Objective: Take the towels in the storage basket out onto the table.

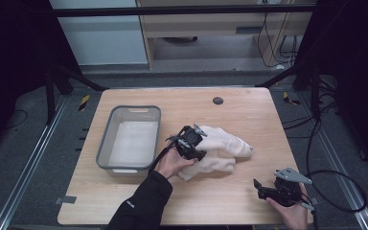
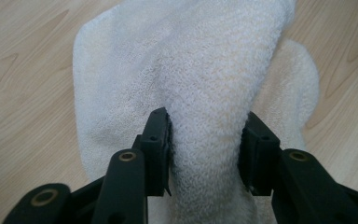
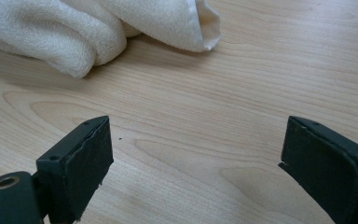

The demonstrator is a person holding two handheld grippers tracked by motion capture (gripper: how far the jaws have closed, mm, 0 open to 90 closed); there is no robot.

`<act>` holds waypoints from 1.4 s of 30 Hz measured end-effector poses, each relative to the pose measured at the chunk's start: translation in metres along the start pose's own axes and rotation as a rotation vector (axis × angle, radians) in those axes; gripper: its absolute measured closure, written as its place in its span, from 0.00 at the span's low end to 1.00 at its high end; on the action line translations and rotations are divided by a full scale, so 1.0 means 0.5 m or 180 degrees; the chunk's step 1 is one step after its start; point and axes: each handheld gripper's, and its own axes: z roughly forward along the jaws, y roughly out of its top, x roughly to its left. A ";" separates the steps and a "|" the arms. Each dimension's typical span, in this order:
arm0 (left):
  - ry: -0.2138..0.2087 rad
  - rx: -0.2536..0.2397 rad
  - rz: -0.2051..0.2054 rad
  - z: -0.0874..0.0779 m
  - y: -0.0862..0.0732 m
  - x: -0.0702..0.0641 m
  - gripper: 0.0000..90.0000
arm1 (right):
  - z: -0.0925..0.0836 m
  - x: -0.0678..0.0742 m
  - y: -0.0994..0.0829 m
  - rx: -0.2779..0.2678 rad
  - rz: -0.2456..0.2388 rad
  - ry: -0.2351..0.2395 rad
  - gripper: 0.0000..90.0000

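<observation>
1. Nearest the camera in the high view, the right gripper rests at the near right corner of the table, held in the person's right hand.
2. Right gripper state: the jaws stand wide apart with nothing between them. The right gripper view shows bare wood between the pads and the towel lying farther off, well apart from the jaws.
3. Left gripper position: it sits on the left end of the towel, near the middle of the table, held by the person's left hand.
4. Left gripper state: in the left gripper view a raised fold of the towel stands between the two jaws. The left pad touches the cloth and the right pad lies against it or just beside it; whether the pads press firmly cannot be told from this view.
5. Towel location: it lies bunched on the tabletop, just right of the grey basket, and does not touch it.
6. Basket condition: it stands on the left half of the table. Its interior looks pale, and its contents cannot be told.
7. Progress judgement: the towel is still on the table, so the work appears to be at an early stage. If the towel is meant for the basket, lifting and carrying remain.
</observation>
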 end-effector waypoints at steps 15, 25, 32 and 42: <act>-0.0012 -0.0190 0.0094 -0.026 -0.006 -0.002 0.35 | -0.001 0.000 0.000 -0.0006 0.0022 -0.0002 0.09; 0.0012 -0.0460 0.0015 -0.089 -0.026 0.011 0.29 | -0.001 -0.001 -0.001 -0.0009 0.0027 -0.0012 0.09; 0.0058 -0.0573 -0.0072 -0.122 -0.057 0.022 0.29 | -0.001 -0.001 -0.001 -0.0006 0.0054 -0.0003 0.08; 0.0161 -0.0728 -0.0170 -0.165 -0.120 0.044 0.30 | -0.001 -0.002 -0.002 -0.0013 0.0040 -0.0020 0.08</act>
